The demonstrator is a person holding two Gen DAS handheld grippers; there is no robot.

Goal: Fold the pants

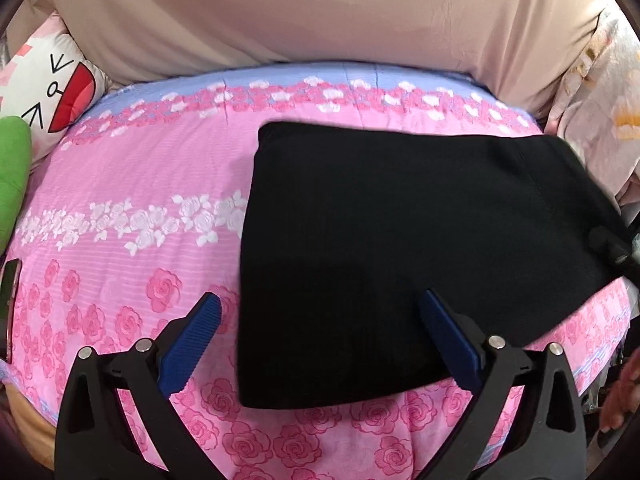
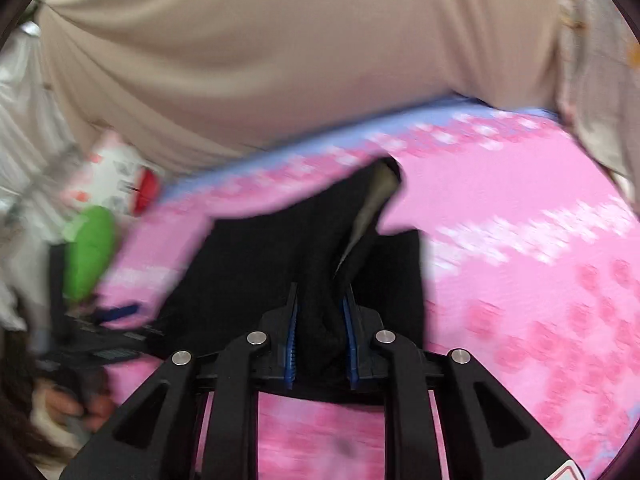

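Black pants point(image 1: 420, 248) lie folded on the pink bedspread point(image 1: 132, 248) (rose-printed), right gripper point(image 2: 320, 344) clamped on their cloth at 6 o'clock, left gripper point(image 1: 320, 340) spread wide, empty.

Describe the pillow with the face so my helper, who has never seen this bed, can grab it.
Start at the pink rose bedspread and go to its far left corner, below the beige curtain. The pillow leans there, just behind a green cushion. It alone is white with a drawn face: black arrow-shaped eyes and a wide red mouth.
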